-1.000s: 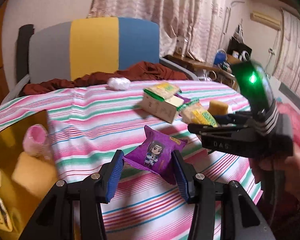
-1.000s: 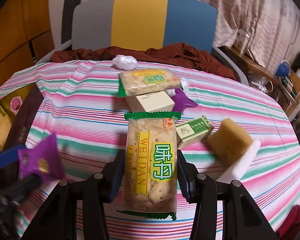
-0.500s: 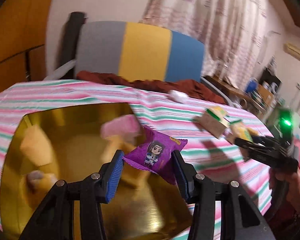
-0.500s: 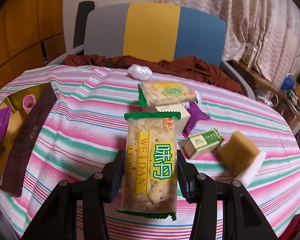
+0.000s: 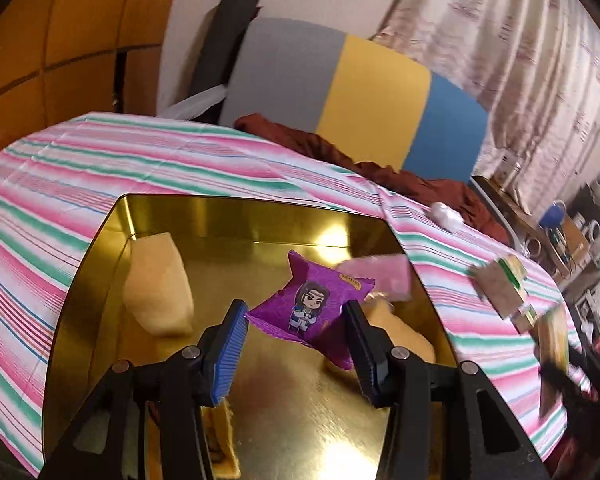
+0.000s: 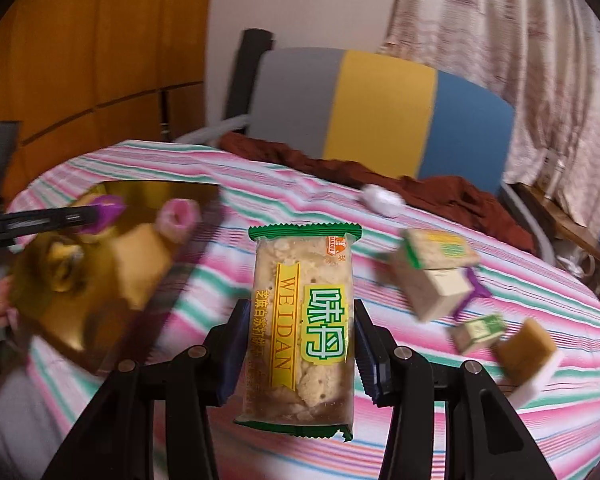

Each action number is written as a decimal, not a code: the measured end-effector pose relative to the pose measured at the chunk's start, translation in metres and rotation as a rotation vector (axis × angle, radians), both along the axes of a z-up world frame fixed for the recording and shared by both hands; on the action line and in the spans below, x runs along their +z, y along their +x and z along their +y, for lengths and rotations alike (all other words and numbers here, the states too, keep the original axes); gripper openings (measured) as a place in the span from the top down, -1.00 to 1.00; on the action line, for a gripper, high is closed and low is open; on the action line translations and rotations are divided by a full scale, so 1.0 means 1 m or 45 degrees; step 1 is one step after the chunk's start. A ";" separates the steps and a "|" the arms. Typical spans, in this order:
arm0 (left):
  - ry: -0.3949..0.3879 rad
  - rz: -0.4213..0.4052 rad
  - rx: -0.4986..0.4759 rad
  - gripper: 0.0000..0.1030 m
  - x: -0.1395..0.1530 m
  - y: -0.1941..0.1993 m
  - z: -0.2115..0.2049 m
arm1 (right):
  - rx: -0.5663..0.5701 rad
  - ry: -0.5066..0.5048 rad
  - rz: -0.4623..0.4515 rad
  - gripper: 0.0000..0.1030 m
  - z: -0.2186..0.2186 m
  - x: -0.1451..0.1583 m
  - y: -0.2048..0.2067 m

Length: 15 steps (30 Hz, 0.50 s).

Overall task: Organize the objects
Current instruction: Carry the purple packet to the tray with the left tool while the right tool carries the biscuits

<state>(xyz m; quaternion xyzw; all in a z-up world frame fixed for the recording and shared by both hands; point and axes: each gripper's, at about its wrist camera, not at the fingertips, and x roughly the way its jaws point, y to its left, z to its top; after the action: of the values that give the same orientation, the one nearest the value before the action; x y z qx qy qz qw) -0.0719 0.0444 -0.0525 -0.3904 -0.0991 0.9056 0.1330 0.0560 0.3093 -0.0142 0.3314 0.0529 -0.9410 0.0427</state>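
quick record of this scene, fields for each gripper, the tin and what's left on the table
left gripper: shut on purple packet, over the tin
right gripper: shut on cracker pack, over the cloth
tin: gold, open, holds yellow and pink snacks
table: striped cloth; second cracker pack, cream box, small green box, sponge, white wad

Both grippers (image 5: pixel 296 348) (image 6: pixel 298 350) clamped (angled down)

A lived-in home room was shown: a table (image 5: pixel 148 168) covered with a pink-and-green striped cloth, a grey, yellow and blue chair (image 6: pixel 380 108) draped with dark red clothing (image 6: pixel 440 196), patterned curtains (image 5: pixel 512 40), wooden wall panelling (image 6: pixel 100 52) and a cluttered side desk (image 5: pixel 556 236).
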 end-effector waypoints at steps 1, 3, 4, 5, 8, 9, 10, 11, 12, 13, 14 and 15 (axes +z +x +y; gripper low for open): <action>0.005 -0.008 0.007 0.04 -0.001 -0.004 -0.001 | 0.029 -0.023 -0.004 0.05 -0.009 0.001 0.002; -0.006 -0.028 0.015 0.03 -0.003 -0.012 -0.002 | 0.084 -0.063 -0.016 0.05 -0.029 0.001 0.004; -0.009 -0.044 0.021 0.03 -0.004 -0.017 -0.003 | 0.103 -0.072 -0.020 0.05 -0.037 0.000 0.005; -0.006 -0.057 0.023 0.02 -0.005 -0.020 -0.003 | 0.126 -0.080 -0.024 0.05 -0.045 0.000 0.006; -0.012 -0.095 0.045 -0.07 -0.009 -0.027 -0.005 | 0.189 -0.090 -0.036 0.05 -0.073 -0.005 0.008; -0.013 -0.105 0.050 -0.11 -0.009 -0.028 -0.006 | 0.207 -0.092 -0.042 0.05 -0.080 -0.006 0.008; -0.013 -0.111 0.055 -0.13 -0.009 -0.027 -0.007 | 0.224 -0.096 -0.047 0.05 -0.088 -0.007 0.008; -0.005 -0.113 0.055 -0.13 -0.009 -0.027 -0.009 | 0.236 -0.101 -0.052 0.05 -0.092 -0.008 0.008; 0.009 -0.111 0.056 -0.13 -0.009 -0.025 -0.012 | 0.246 -0.106 -0.057 0.05 -0.097 -0.010 0.008; 0.026 -0.104 0.062 -0.13 -0.007 -0.023 -0.015 | 0.255 -0.112 -0.063 0.05 -0.102 -0.011 0.008; 0.036 -0.096 0.070 -0.13 -0.006 -0.020 -0.018 | 0.262 -0.118 -0.067 0.05 -0.105 -0.012 0.007; 0.049 -0.081 0.085 -0.13 -0.003 -0.014 -0.023 | 0.270 -0.122 -0.073 0.05 -0.108 -0.013 0.006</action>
<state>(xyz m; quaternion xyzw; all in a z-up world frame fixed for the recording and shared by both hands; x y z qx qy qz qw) -0.0861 0.0213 -0.0559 -0.4127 -0.1337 0.8946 0.1069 0.0622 0.2017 -0.0271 0.3483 0.0412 -0.9228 0.1592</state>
